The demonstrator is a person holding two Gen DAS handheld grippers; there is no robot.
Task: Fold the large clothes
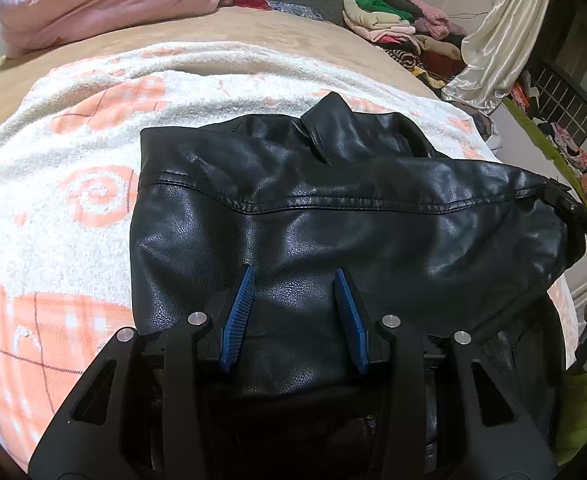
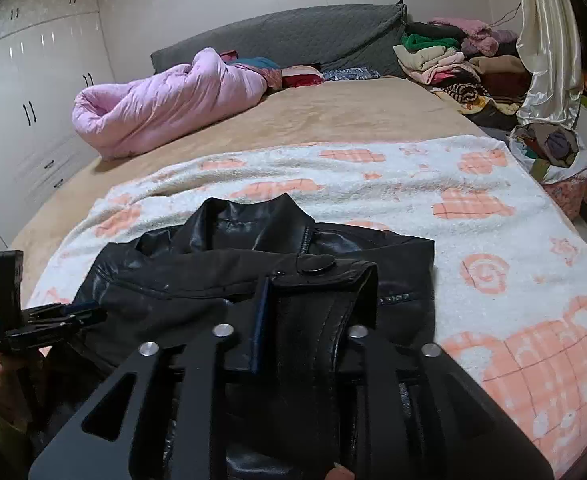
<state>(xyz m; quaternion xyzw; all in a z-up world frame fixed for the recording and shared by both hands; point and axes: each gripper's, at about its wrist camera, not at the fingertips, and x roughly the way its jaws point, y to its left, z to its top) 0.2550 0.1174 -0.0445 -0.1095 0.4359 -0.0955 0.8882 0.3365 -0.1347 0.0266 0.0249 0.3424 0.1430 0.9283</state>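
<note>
A black leather jacket (image 1: 333, 200) lies folded on a white and orange fleece blanket (image 1: 73, 200) on the bed, collar pointing away from me. My left gripper (image 1: 293, 272) is at its near edge, both blue pads pressed against a bulge of leather. From the right wrist view the same gripper (image 2: 93, 312) sits at the left edge of the jacket (image 2: 197, 276). My right gripper (image 2: 313, 292) has its fingers apart; a cuff with a snap button lies between them and covers the right finger. In the left wrist view the right gripper (image 1: 565, 196) meets the jacket's raised right corner.
A rolled pink duvet (image 2: 165, 108) lies at the far left of the bed. Stacked clothes (image 2: 453, 60) and a pale curtain (image 2: 545, 40) stand at the far right, with a full bag (image 2: 553, 152) below. White wardrobes (image 2: 33, 100) line the left wall. Blanket (image 2: 453, 240) stretches right of the jacket.
</note>
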